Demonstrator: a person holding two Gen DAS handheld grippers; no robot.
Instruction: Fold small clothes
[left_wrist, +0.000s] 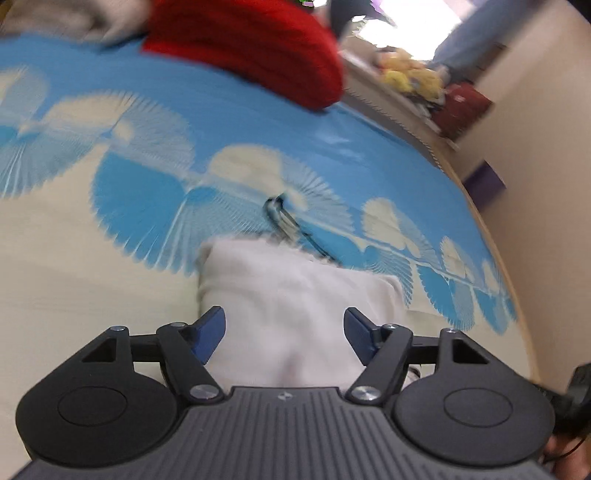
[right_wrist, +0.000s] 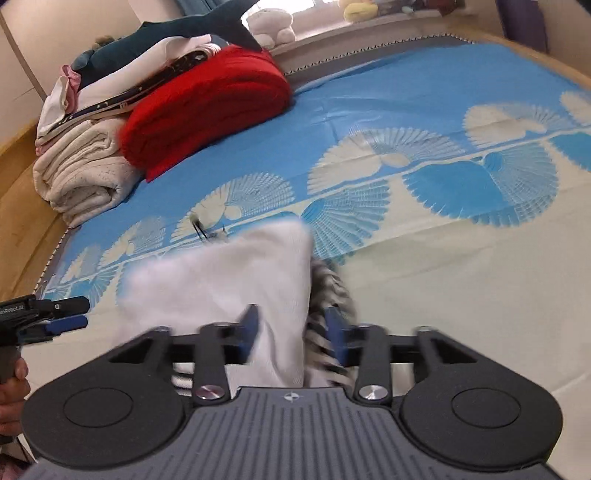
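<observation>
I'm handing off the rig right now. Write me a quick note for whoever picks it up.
Left hand-held gripper: open above the white garment, pads clear of it.
Right hand-held gripper: jaws apart, the white cloth and a striped piece between them; blur hides whether the pads press.
The garment lies bunched on the blue and cream bedspread; a hair clip lies just beyond it. Red blanket and a stack of linen sit at the far end.
Done: no finished fold visible.
Left: flatten, fold, set aside.

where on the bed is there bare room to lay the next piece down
Free: cream bedspread right of the white garment, and the blue stretch beyond it. Crowded: far left corner, with the red blanket and cream folded bedding.
</observation>
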